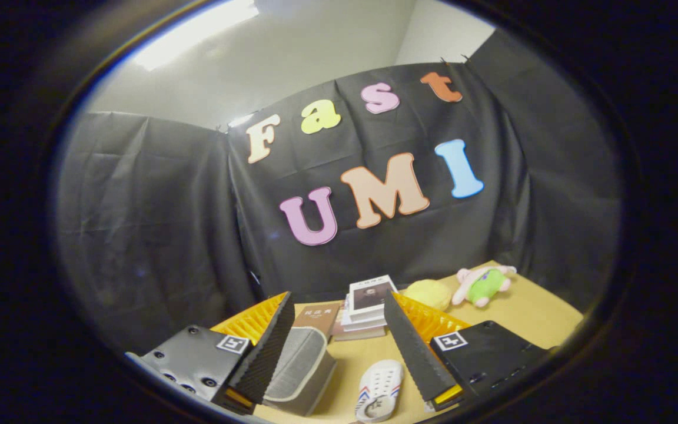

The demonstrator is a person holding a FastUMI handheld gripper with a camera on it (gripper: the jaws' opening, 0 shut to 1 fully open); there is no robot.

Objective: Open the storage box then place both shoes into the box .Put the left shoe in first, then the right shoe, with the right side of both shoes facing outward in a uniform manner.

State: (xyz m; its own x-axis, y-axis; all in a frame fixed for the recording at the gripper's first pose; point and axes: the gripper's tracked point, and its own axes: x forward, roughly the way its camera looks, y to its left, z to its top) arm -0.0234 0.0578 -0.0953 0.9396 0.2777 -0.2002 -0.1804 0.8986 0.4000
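We see the hand-held gripper (339, 347) raised above the table (527, 318) and tilted, so that its camera looks mostly at the black booth wall (156, 224) and a strip of pale ceiling above it. The view is rolled, with the table surface sloping across the lower part.

The two fingers (412, 347) stand spread well apart, with nothing between them pressed by either one. We note that they pinch nothing.

Task things: a grey fabric storage box (301, 365) with a pale rim sits on the table just beside the inner face of the left finger, partly hidden by it. We cannot tell from this angle whether its lid is open or closed. One white shoe (379, 390), a perforated slipper with red and blue stripes at its side, lies on the table in the gap between the fingers, nearer the right finger and below the fingertips. It is outside the box, near it but apart.

Beyond the fingers, toward the wall: a brown book (317, 318) lies flat, touching or just beside a stack of books (368, 309) with a pale cover on top. Further right are a yellow soft toy (428, 293) and a pink and green plush toy (483, 284), close to each other near the wall.
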